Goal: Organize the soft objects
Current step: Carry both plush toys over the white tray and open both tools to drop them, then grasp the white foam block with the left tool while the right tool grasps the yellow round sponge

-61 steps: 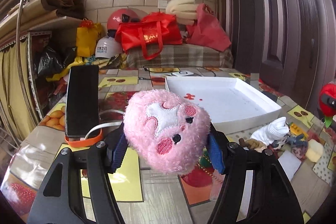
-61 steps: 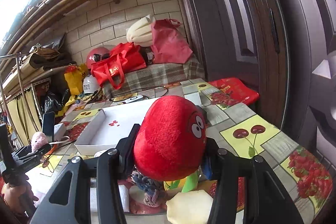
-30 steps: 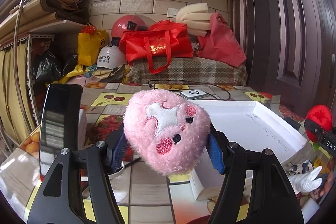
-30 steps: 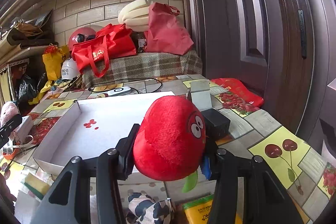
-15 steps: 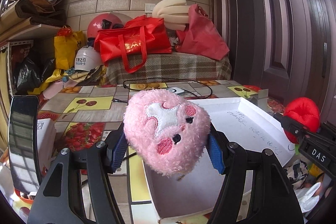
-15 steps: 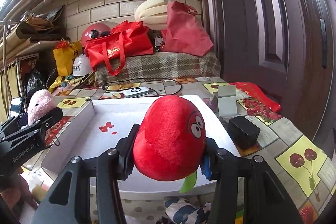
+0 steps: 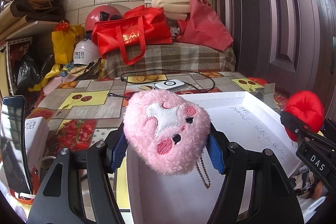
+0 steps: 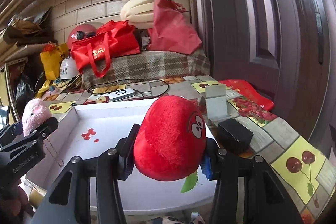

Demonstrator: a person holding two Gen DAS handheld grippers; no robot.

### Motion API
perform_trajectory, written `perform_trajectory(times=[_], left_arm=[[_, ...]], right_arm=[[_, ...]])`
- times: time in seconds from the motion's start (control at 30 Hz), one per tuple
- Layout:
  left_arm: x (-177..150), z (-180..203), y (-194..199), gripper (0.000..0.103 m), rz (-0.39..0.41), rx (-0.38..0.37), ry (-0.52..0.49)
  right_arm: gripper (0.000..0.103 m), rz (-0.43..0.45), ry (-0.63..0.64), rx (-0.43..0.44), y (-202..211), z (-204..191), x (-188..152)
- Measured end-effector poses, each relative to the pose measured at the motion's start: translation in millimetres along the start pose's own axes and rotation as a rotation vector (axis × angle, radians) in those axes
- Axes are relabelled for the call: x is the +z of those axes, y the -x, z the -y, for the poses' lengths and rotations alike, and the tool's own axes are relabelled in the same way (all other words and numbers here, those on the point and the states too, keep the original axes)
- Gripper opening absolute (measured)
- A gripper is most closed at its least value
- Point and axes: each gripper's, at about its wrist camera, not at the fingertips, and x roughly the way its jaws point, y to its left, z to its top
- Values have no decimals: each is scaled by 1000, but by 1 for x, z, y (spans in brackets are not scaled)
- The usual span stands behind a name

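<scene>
My left gripper is shut on a pink plush toy with a bead chain, held over the near left corner of the white tray. My right gripper is shut on a red plush toy with cartoon eyes and a green leaf, held over the tray's near right part. Each gripper shows in the other's view: the red toy at the right edge of the left wrist view, the pink toy at the left edge of the right wrist view.
A phone on a stand and a white box stand left of the tray. A black box and a grey card holder stand right of it. A white device with a cable lies behind. Soft items lie near the front edge.
Both grippers have moved over the white tray with their toys still held. The left came in from the left, the right from the right, and they now stand closer together.
</scene>
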Motion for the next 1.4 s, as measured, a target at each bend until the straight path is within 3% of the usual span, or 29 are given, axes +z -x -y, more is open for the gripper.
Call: perform_trajectory(times=[0.27,0.37,0.43,0.47,0.5,0.6,0.67,0.93,1.13,1.4], left_arm=[[1,1,-11,66,-58,-30,-3],[0,3,-16,71,-82,-40,-18],[0,3,-15,77,-79,-47,-15],[0,3,-13,83,-70,-49,-14],[-1,3,-11,86,-59,-49,-16],[-1,7,-5,98,-29,-46,-37],[-1,7,-4,103,-25,-47,-37],[-1,3,-1,103,2,-54,-15],[-4,-11,12,103,48,-37,49],[-11,-24,25,103,26,-13,102]], right_arm=[[51,-118,-35,24,-32,8,3],[54,-160,-46,39,-39,9,2],[65,-165,-32,36,-39,6,1],[83,-159,-22,32,-37,4,1],[91,-147,-8,30,-34,1,0],[103,-121,35,29,-30,-6,1],[103,-116,37,24,-30,-6,2],[103,-73,41,12,-24,-6,2],[103,44,25,-17,-2,-3,2],[103,44,-3,-32,14,6,-1]])
